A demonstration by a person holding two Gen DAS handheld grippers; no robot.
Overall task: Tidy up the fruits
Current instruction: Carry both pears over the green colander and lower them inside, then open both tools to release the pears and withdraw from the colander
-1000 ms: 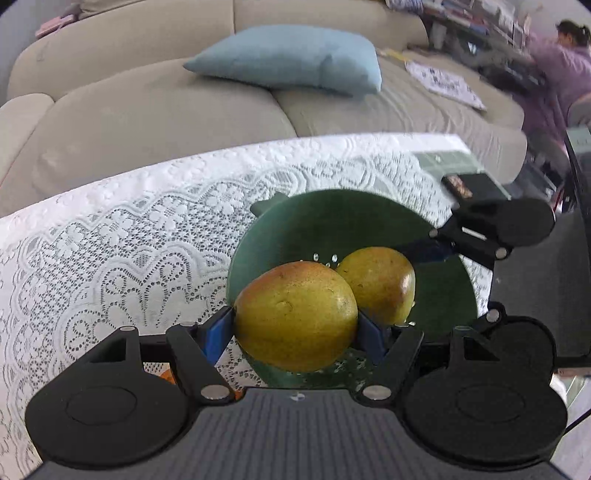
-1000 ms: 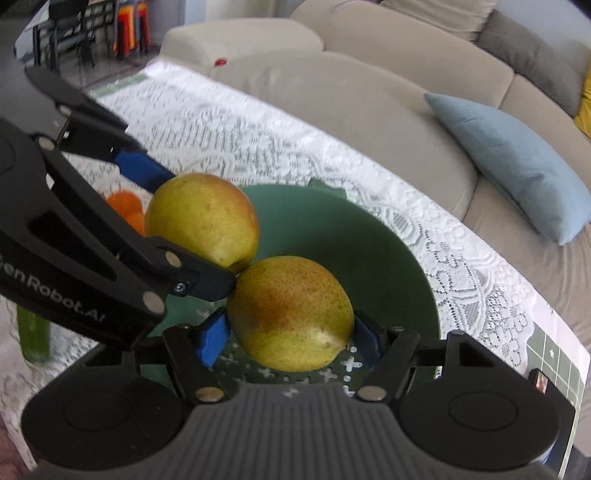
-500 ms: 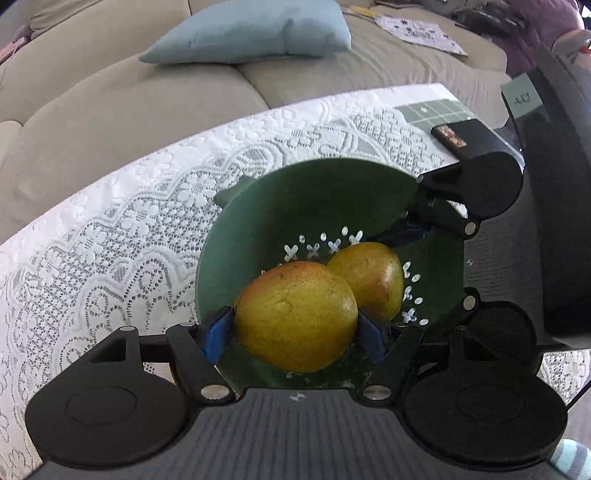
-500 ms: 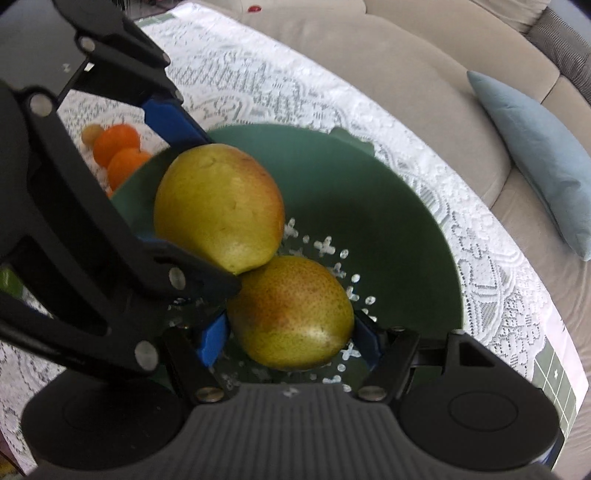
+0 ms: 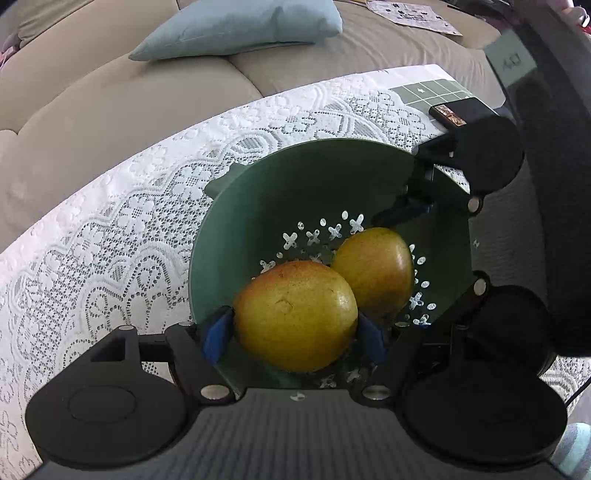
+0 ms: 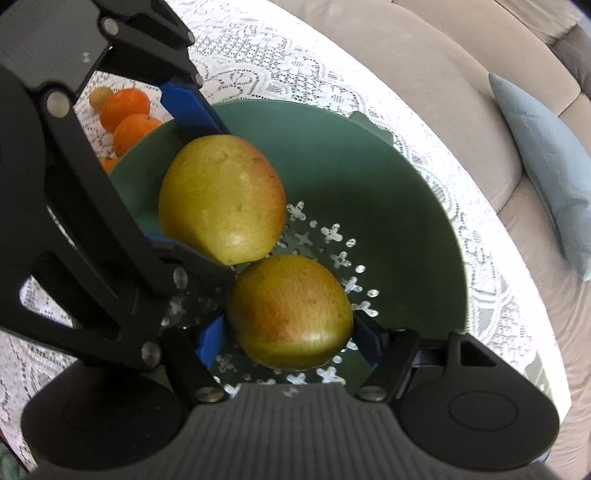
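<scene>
Two yellow-green fruits with a red blush lie side by side in a green colander bowl [image 5: 295,184]. My left gripper [image 5: 293,328] is shut on the nearer fruit [image 5: 295,317], its blue pads pressing both flanks. In the right wrist view that same fruit [image 6: 221,199] sits at the upper left, between the left gripper's black fingers. My right gripper [image 6: 288,332] straddles the other fruit [image 6: 290,310], which rests on the bowl's perforated floor. Its jaws are opening, and a thin gap shows at each pad. Both grippers point steeply down into the bowl [image 6: 388,203].
The bowl stands on a white lace tablecloth [image 5: 110,240]. Oranges [image 6: 125,103] lie on the cloth beyond the bowl's left rim. A small black device [image 5: 461,110] and a green grid mat [image 5: 432,92] sit at the table's far corner. Behind are a beige sofa [image 5: 110,103] and a blue pillow [image 5: 240,26].
Both grippers have come down into the bowl with their fruits and rolled slightly. The right gripper's pads have eased off its fruit, which now lies on the bowl's floor.
</scene>
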